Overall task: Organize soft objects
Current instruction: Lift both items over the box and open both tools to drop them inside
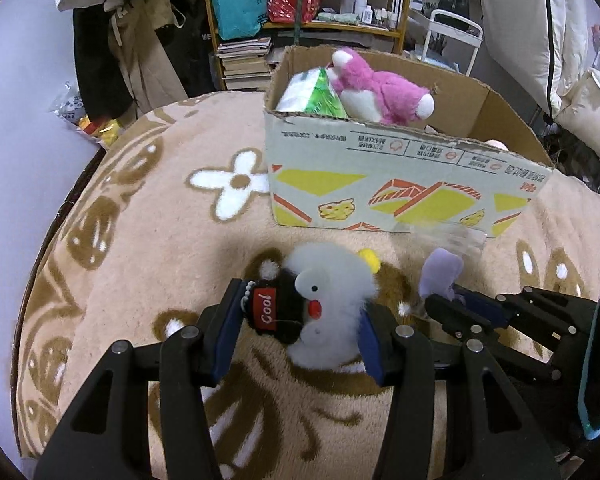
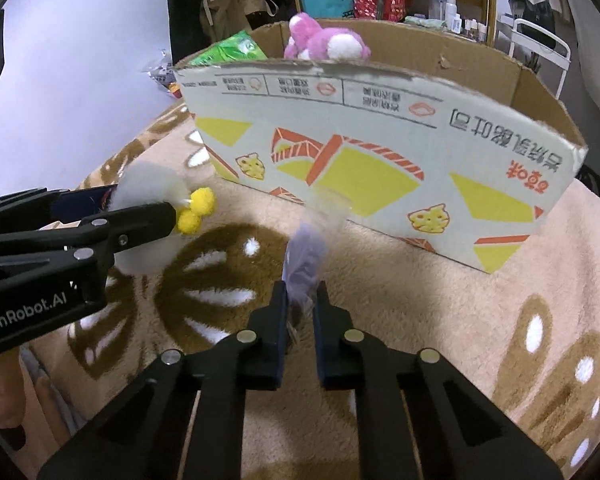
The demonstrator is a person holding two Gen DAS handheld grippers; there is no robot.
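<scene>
Both toys gripped, box ahead and above

The white plush bird [image 1: 328, 304] is clamped by the left gripper [image 1: 296, 332], the lilac toy [image 2: 304, 260] by the right gripper [image 2: 302, 312]; the cardboard box [image 1: 380, 184] is nearer the right.

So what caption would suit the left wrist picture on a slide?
Left gripper clamps a fluffy white bird toy above the rug, cardboard box ahead.

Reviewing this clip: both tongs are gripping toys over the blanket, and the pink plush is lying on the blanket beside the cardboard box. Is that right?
Not quite. The pink plush is inside the cardboard box, next to a green pack, as the left wrist view shows. The rest holds: the left tongs grip the white fluffy toy, and the right tongs grip the small purple toy, over the blanket.
</scene>
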